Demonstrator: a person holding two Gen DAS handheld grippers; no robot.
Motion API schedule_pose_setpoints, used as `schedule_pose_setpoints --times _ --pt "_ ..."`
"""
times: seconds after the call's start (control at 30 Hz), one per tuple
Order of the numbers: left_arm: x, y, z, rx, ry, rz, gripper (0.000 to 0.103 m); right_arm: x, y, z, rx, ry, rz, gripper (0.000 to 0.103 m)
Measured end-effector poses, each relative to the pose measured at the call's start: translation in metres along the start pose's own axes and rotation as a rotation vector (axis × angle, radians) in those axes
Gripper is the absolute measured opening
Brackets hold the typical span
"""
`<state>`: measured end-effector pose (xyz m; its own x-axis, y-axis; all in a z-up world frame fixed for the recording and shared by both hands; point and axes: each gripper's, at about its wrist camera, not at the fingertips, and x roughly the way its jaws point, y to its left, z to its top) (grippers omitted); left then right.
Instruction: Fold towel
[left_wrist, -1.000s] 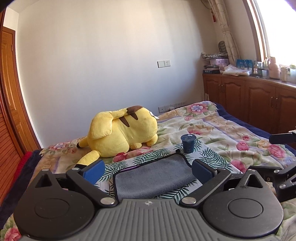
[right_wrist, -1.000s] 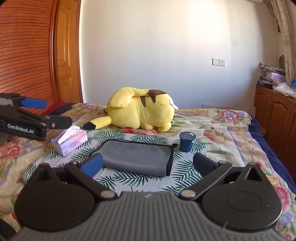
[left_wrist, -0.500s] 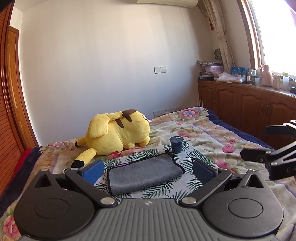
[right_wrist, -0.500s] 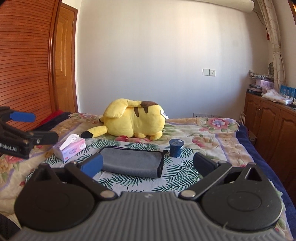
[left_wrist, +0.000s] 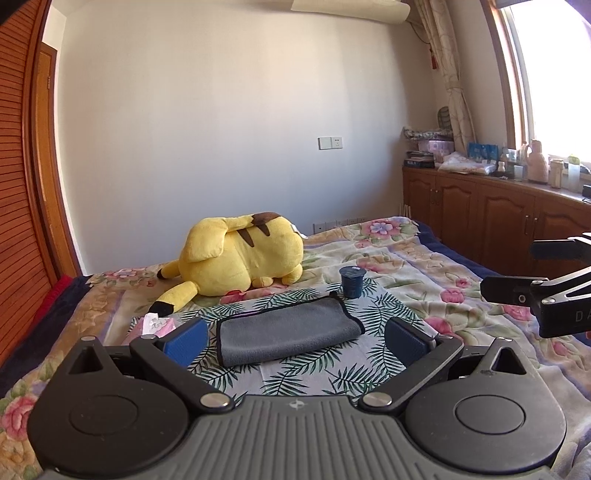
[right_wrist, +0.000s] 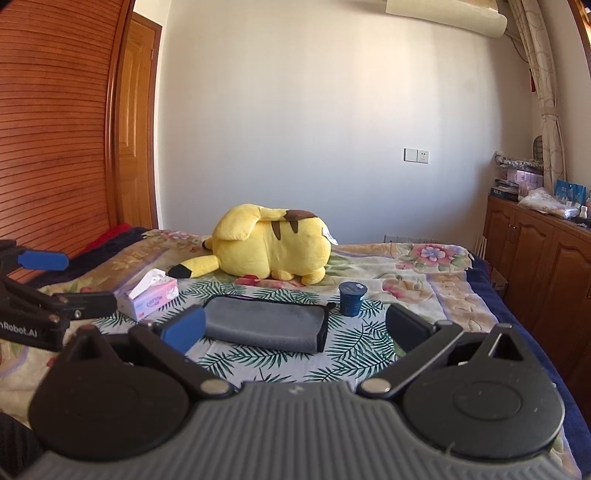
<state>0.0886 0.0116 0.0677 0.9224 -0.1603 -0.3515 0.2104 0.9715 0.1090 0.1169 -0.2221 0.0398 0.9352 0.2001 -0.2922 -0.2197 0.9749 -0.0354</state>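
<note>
- Left wrist view: bed (left_wrist: 424, 258) with floral quilt fills the lower scene, white wall behind, wooden cabinets (left_wrist: 498, 210) along the right under the window.
- Palm-leaf print cloth (left_wrist: 306, 365) spread on the quilt mid-bed; everything small sits on or next to it.
- Yellow plush toy (left_wrist: 240, 258) lying on its side toward the far end of the bed, black-tipped tail pointing left.
- Left gripper (left_wrist: 293, 341) held above the near edge of the bed, jaws spread wide, nothing between the blue pads.
- Right gripper (right_wrist: 295, 326) same: jaws spread, holding nothing; also seen from the side at the right edge of the left view.
- Towel (left_wrist: 288, 334), grey with dark trim, lies folded into a flat rectangle on the leaf cloth, straight ahead of both grippers, untouched by either.
- Tissue box (right_wrist: 151, 297), pink and white, left of the towel, tissue sticking up.
- Dark blue cup (right_wrist: 351, 298) upright just beyond the towel's right end, near but apart.
</note>
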Motion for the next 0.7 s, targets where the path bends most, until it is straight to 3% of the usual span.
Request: schedule_pose_setpoints --times 0.7 --pt "-0.017 -0.008 -0.049 -0.01 0.006 0.065 0.087 -0.013 0.005 -0.049 0.09 0.02 0.003 0.103"
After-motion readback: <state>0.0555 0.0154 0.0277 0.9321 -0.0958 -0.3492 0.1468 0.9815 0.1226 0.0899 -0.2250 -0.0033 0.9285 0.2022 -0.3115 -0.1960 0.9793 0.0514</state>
